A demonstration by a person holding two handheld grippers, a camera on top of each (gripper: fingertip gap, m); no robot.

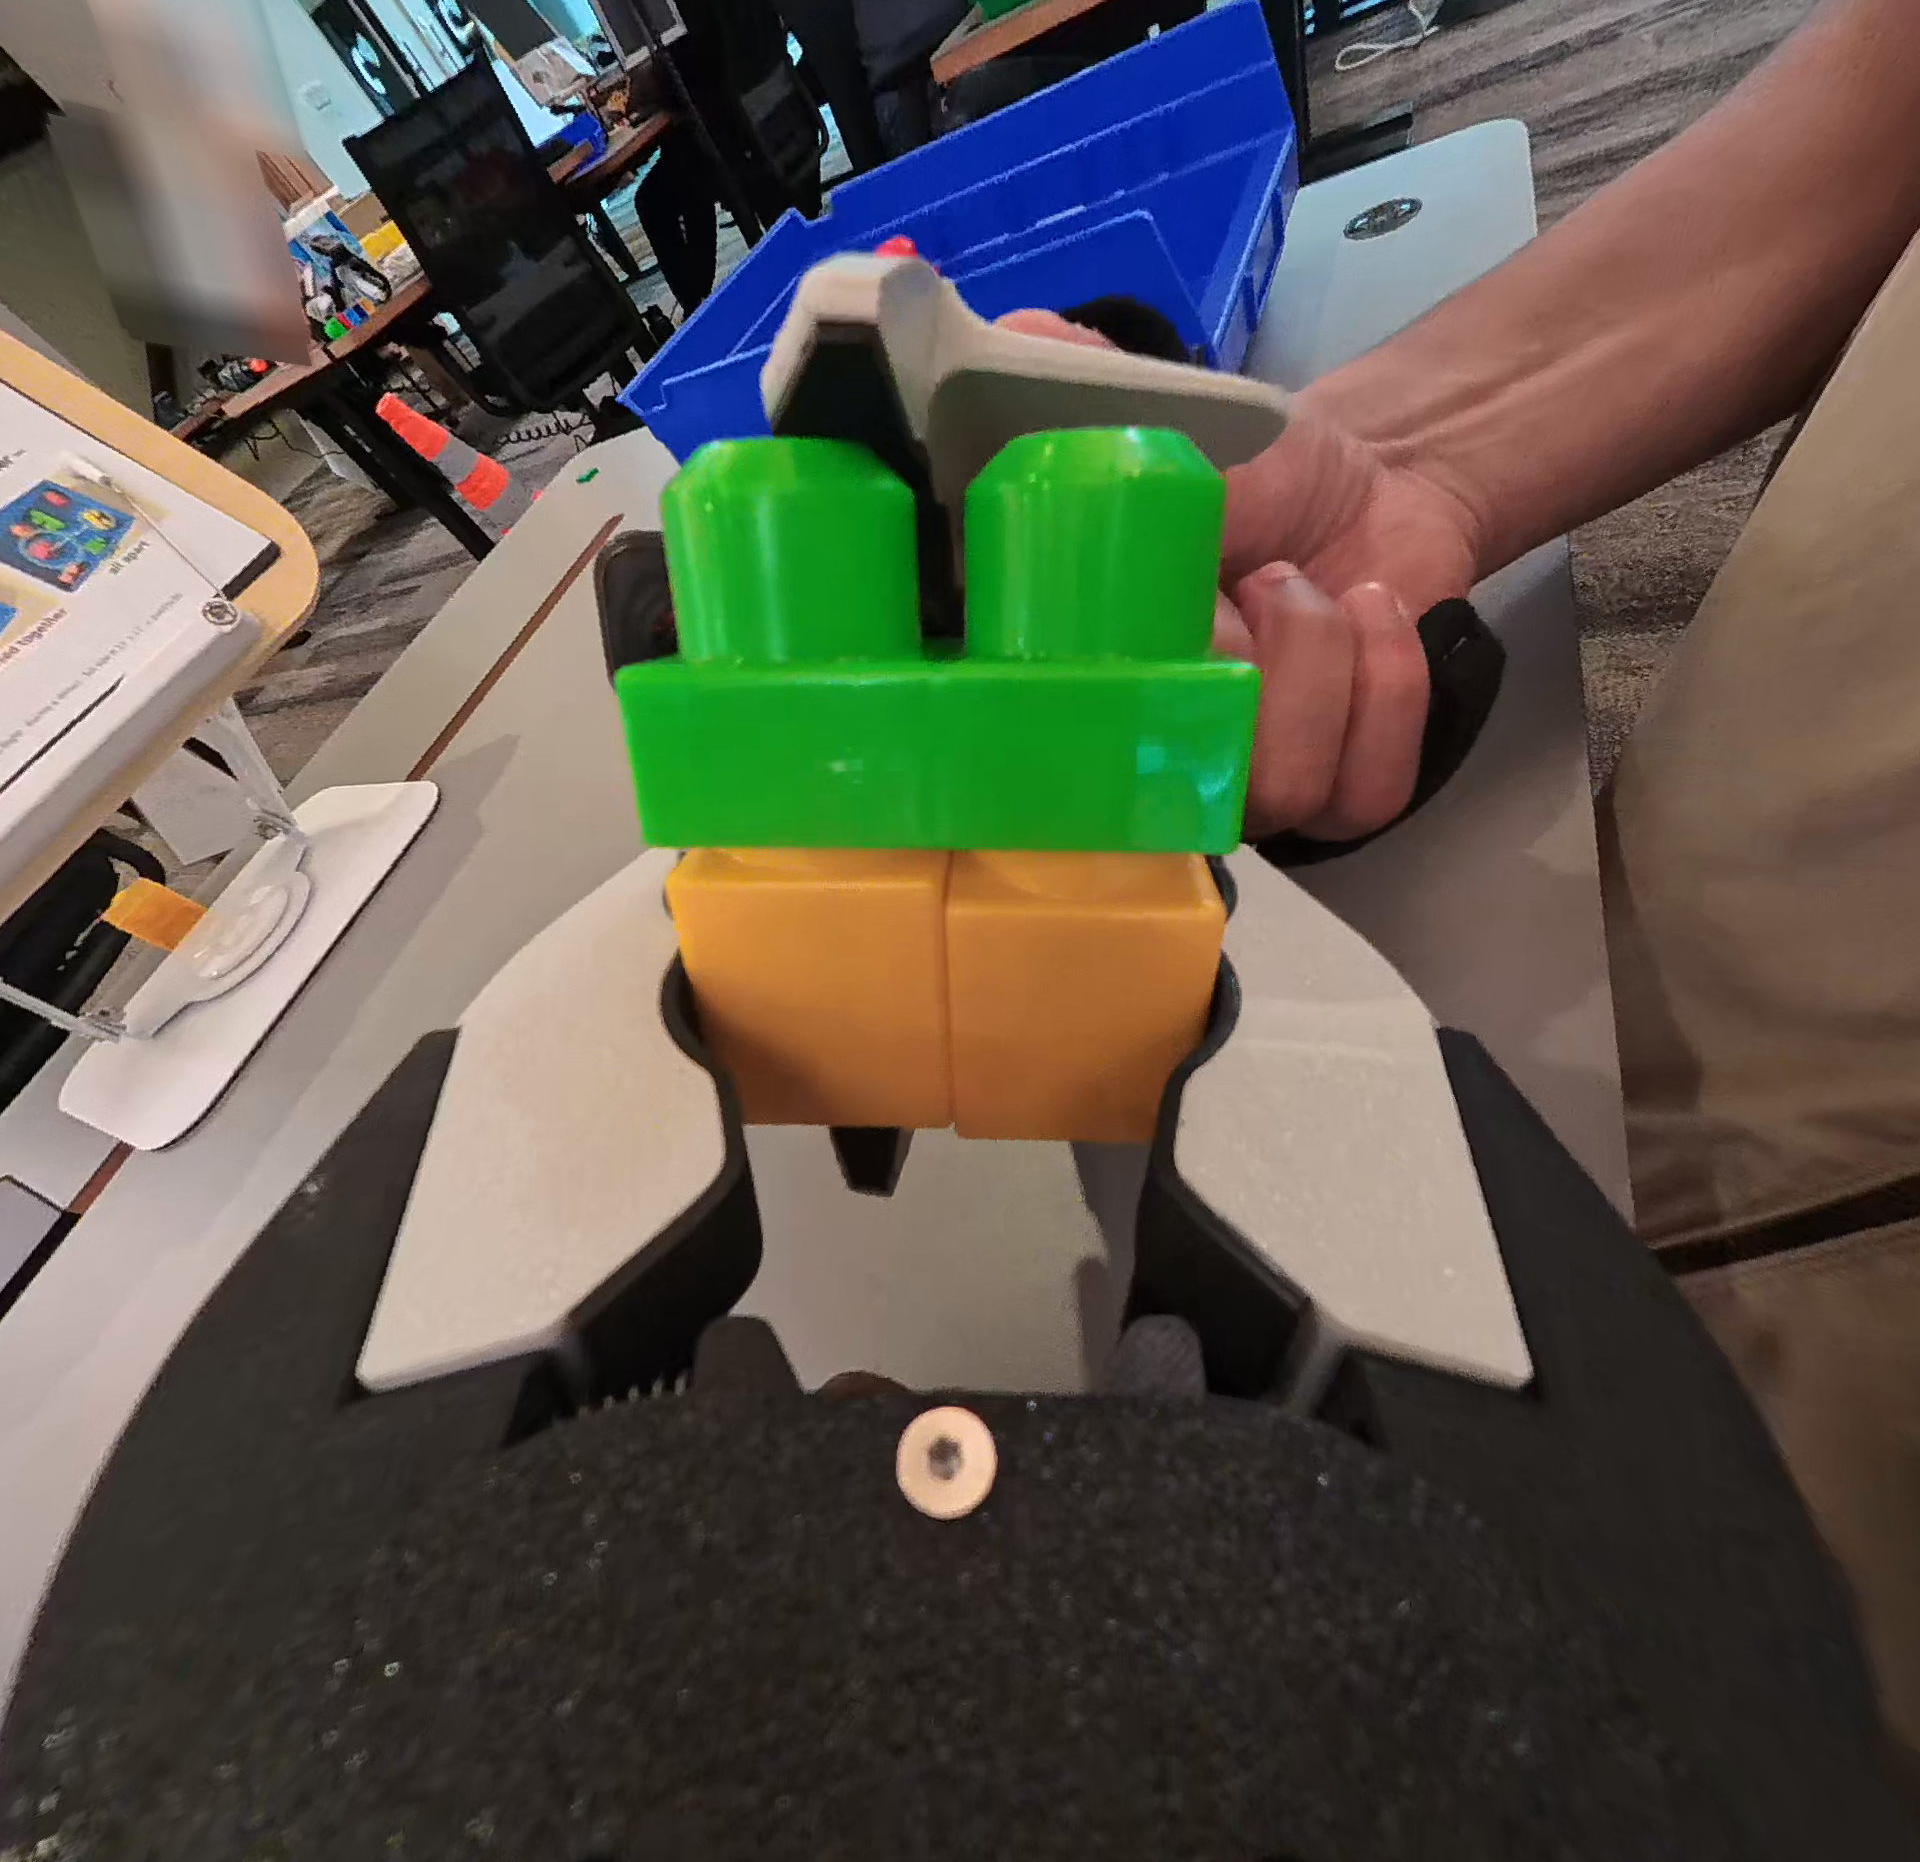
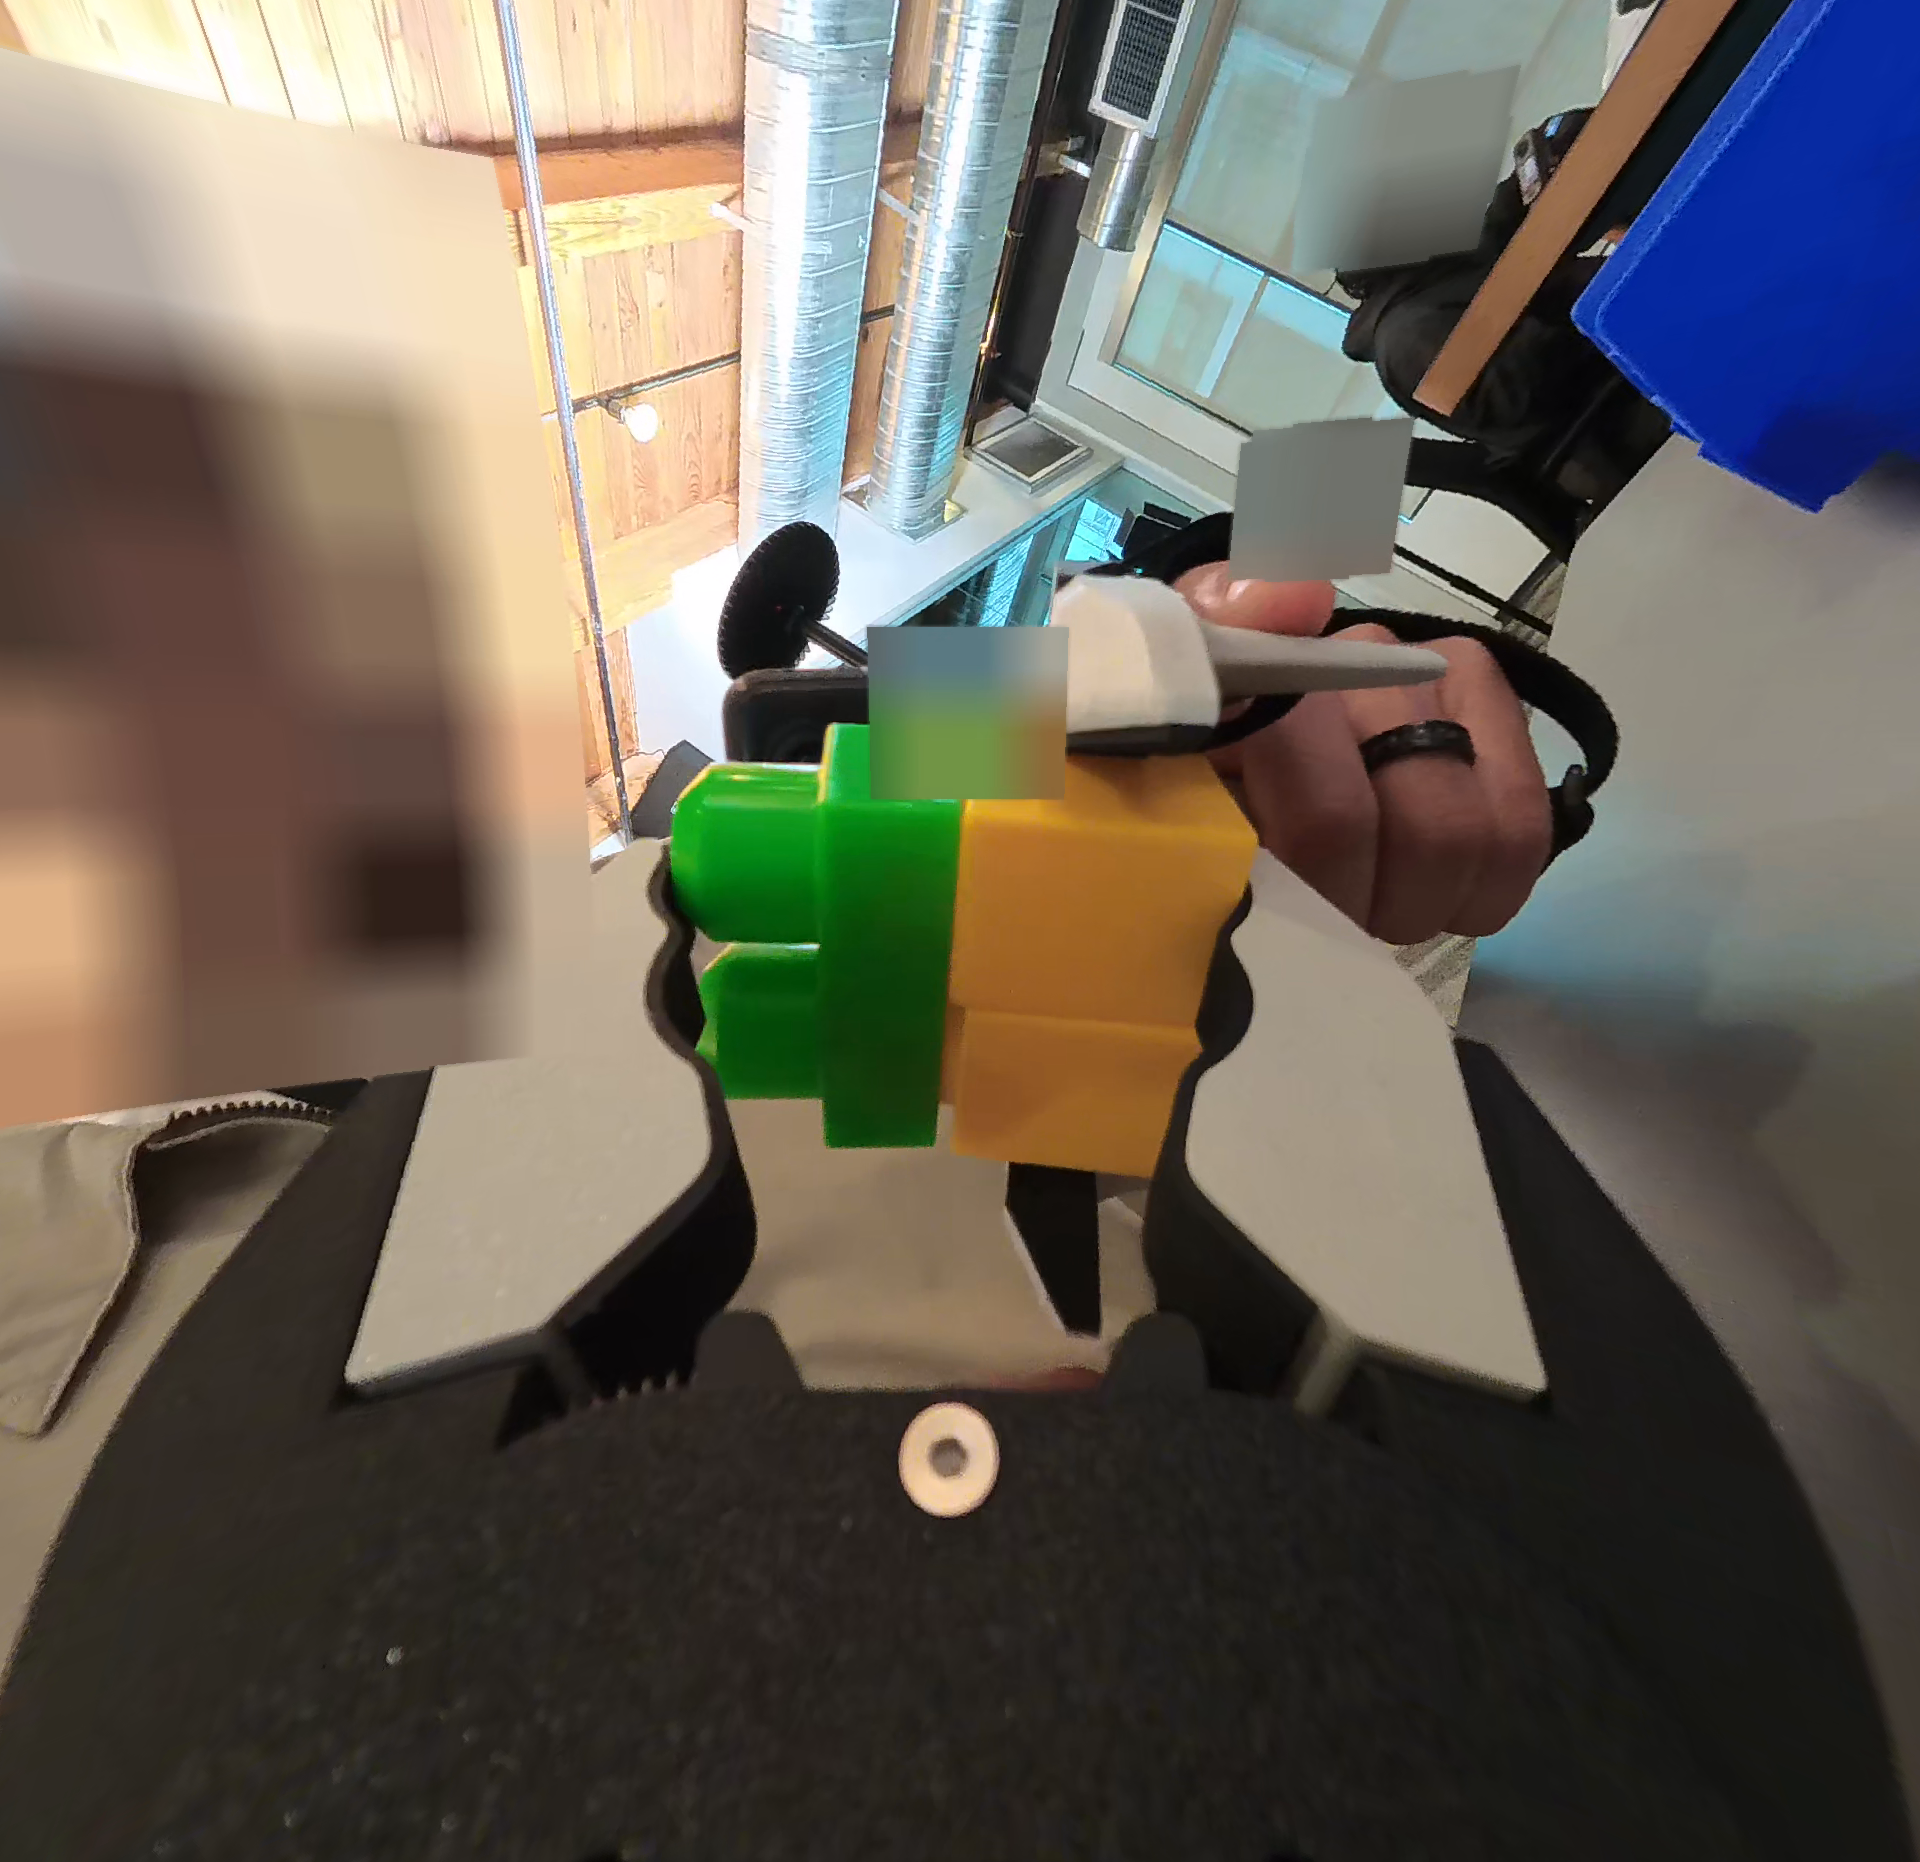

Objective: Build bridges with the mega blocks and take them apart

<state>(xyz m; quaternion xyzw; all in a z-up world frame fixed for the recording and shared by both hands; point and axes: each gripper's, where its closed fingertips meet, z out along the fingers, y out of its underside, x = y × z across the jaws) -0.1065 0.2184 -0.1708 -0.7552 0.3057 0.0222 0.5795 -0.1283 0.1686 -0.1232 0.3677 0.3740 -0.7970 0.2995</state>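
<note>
Mega blocks gripped between both sets of tongs, above the bench.

Left tongs (image 1: 945, 991) were clenched on the two yellow blocks (image 1: 940, 991), side by side under the green two-stud block (image 1: 940, 752) pressed onto them. Right tongs (image 2: 951, 981) spanned the stack end to end, green studs to yellow bases, held clear of the grey bench (image 1: 1361, 991). A blue bin (image 1: 1091, 212) stood behind.

Your black, felt-textured left gripper (image 1: 945, 991) had grey wavy-edged fingers (image 1: 561, 1116) and a pale central screw (image 1: 945, 1462); your left hand (image 2: 1423, 815) wore a black ring (image 2: 1418, 747)
</note>
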